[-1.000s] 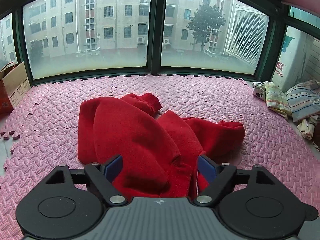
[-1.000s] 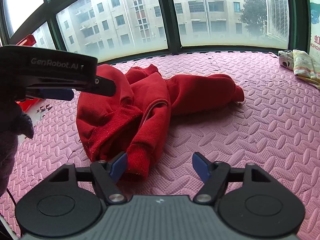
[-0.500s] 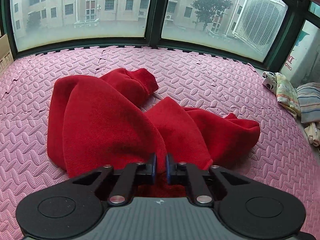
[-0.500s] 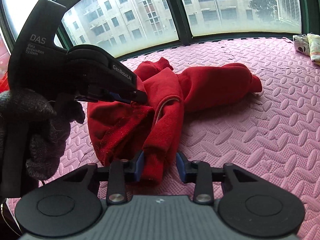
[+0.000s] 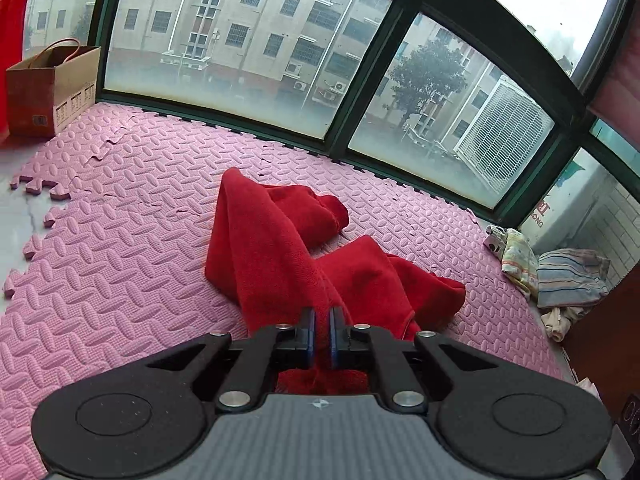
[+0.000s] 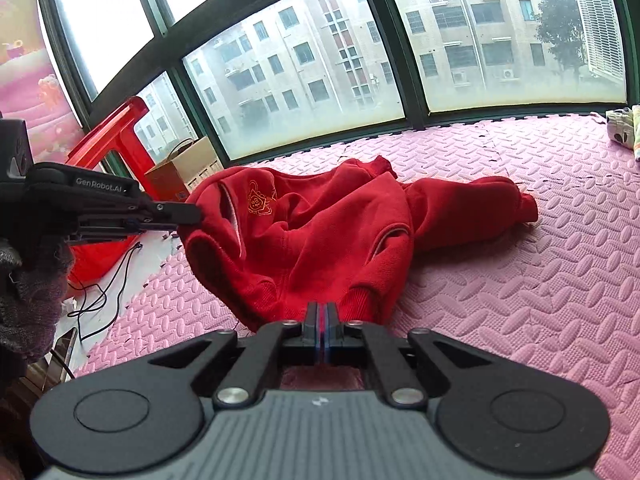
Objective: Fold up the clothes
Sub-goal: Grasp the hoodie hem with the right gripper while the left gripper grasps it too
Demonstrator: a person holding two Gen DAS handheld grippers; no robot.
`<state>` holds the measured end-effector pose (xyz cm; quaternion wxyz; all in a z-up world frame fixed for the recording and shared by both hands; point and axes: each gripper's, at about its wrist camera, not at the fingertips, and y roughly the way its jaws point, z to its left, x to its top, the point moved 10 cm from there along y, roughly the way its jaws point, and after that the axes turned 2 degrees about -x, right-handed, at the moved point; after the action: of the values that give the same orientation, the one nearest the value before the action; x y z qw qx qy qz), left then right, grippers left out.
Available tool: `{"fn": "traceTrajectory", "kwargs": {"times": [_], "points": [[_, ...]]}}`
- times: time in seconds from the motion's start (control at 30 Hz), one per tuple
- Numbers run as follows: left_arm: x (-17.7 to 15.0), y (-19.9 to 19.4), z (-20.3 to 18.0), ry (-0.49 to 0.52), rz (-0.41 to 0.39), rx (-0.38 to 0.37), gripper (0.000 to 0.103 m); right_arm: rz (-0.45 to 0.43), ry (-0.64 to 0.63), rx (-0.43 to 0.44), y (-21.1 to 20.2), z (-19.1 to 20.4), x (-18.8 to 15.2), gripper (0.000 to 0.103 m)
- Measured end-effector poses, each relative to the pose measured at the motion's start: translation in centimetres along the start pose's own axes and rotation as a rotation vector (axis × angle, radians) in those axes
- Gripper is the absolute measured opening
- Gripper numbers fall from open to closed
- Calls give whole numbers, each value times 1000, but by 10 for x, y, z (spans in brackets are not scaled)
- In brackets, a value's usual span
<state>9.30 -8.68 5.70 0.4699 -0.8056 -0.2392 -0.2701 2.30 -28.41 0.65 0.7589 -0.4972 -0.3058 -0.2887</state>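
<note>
Garment: red sweatshirt (image 6: 320, 236) bunched on the pink foam mat (image 6: 540, 300), one sleeve trailing right, part lifted.
Left gripper (image 5: 322, 334): I read the jaws as nearly together, pinching red fabric.
Right gripper (image 6: 321, 332): jaws pressed together at the ribbed hem; the cloth between them is too thin to see, so I judge it clamped.
Handling: soft, thick fleece, limp and not fragile; I expect sagging and dragging. Best hold: hem corners or shoulder seams.
Containers: brown paper bag (image 5: 52, 92) by the window, contents hidden.
Elsewhere: folded laundry (image 5: 560, 276) at the mat's right edge.
</note>
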Motion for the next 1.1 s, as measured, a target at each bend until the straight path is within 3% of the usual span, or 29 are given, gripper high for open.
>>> {"fn": "traceTrajectory", "kwargs": {"times": [0.07,0.13,0.17,0.37,0.47,0.57,0.67,0.83,0.97,1.1], "points": [[-11,-15,16,-26,4,17,8,16,-11,-26,2,-1,-1,7],[-25,-25,29,-51,14,30,8,30,0,-67,12,-7,-2,30],[-34,-29,36,-75,21,30,7,32,12,-68,17,-9,-1,48],[-68,-35,62,-187,54,8,7,63,74,-63,48,-10,-4,56],[-71,-37,66,-210,58,-4,7,126,97,-67,65,-8,-18,51],[-73,-42,67,-222,65,-24,7,154,101,-41,62,-4,-29,19],[-74,-50,64,-227,74,-51,7,142,84,-1,39,2,-30,12],[-90,-79,55,-203,119,-105,7,163,12,78,-20,19,-34,11],[-118,-95,50,-182,207,-132,8,249,-34,114,-58,25,-53,12],[-139,-103,44,-118,289,-125,9,351,-49,113,-84,24,-83,23]]}}
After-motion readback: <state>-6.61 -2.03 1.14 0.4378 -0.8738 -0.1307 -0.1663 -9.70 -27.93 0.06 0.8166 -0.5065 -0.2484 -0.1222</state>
